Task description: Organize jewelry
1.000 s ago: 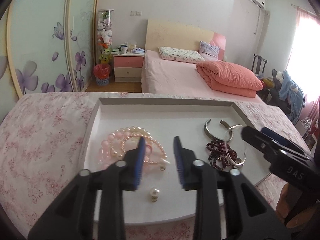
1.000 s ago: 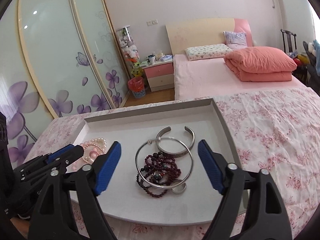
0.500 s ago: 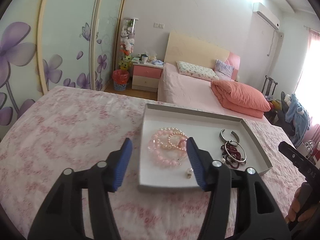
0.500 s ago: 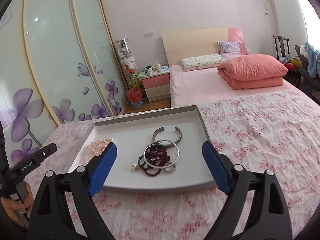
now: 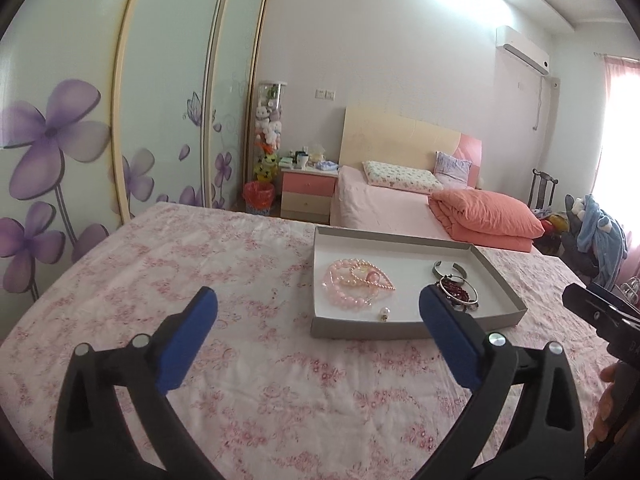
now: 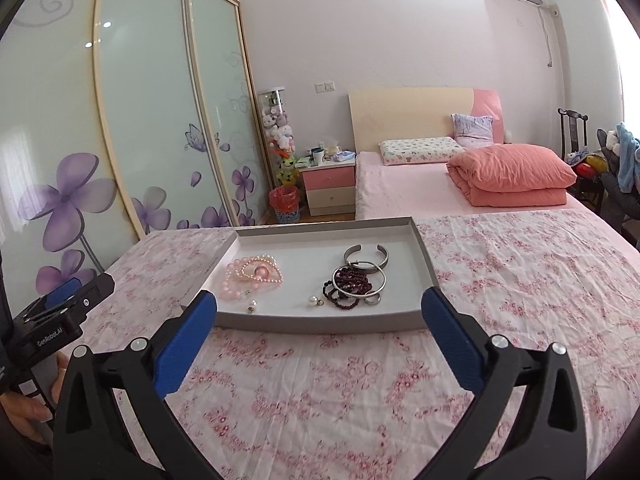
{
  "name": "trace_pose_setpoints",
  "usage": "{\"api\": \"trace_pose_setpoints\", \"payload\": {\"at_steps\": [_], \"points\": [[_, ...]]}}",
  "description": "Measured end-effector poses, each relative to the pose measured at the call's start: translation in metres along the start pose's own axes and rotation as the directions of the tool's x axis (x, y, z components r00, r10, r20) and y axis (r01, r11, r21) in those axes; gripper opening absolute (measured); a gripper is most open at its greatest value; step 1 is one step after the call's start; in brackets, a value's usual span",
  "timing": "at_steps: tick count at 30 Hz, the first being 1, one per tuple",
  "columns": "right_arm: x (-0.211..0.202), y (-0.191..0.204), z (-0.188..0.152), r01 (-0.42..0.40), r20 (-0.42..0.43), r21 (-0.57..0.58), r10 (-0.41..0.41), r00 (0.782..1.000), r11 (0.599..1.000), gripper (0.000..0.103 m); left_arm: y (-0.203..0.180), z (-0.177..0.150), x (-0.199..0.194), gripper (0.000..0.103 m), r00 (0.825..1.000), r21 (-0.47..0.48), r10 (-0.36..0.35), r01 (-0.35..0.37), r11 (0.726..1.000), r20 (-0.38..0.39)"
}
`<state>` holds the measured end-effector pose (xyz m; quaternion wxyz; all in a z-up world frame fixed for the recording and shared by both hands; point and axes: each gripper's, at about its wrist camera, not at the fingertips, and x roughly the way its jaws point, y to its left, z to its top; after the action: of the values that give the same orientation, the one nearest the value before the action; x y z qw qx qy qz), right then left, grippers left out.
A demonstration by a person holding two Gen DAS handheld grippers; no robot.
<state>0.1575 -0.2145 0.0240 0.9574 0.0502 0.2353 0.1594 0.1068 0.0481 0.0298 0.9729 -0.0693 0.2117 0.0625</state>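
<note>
Your jewelry sits in the shallow grey tray (image 6: 418, 318), which lies on the pink floral tabletop cloth (image 6: 520, 280) ahead of both sets of fingers. Inside it, the pink bead strands (image 6: 250, 274) lie in a heap toward the left, with a small pearl earring (image 6: 252, 307) just in front of them. Toward the right, the open silver cuff (image 6: 366, 255) lies farthest from you, the dark red bead bracelet (image 6: 352, 282) sits tangled under a thin silver bangle (image 6: 360, 278), and a second pearl piece (image 6: 314, 301) rests just beside that pile. Your right gripper (image 6: 320, 316) points at the tray's near wall, its blue fingers (image 6: 186, 344) spread wide and still opening, with nothing between them but cloth and tray edge. Your left gripper (image 5: 318, 320) hangs off to the tray's left, so the tray falls ahead of its right finger; its fingers (image 5: 188, 344) are also wide apart, opening, and hold nothing. Beyond the tray stand a pink bed (image 6: 420, 184), a nightstand (image 6: 328, 188) and floral wardrobe doors (image 6: 160, 120).
</note>
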Motion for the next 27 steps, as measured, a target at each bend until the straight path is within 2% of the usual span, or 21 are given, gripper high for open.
{"api": "trace_pose_setpoints", "payload": {"at_steps": [3,8,27], "points": [[-0.006,0.006,-0.006,0.013,-0.004,-0.031,-0.013,1.0,0.999,0.101,-0.002,-0.003,-0.014,0.099,0.999,0.007,0.0,0.0,1.0,0.035],[-0.019,0.013,-0.018,0.044,0.037,-0.08,-0.041,0.998,0.996,0.101,-0.006,-0.012,-0.032,0.099,0.997,0.038,0.004,-0.007,0.999,0.073],[-0.031,0.005,-0.055,0.024,0.038,-0.044,-0.022,0.999,0.999,0.101,-0.015,-0.041,-0.048,0.099,0.997,0.09,-0.044,0.039,0.995,0.059]]}}
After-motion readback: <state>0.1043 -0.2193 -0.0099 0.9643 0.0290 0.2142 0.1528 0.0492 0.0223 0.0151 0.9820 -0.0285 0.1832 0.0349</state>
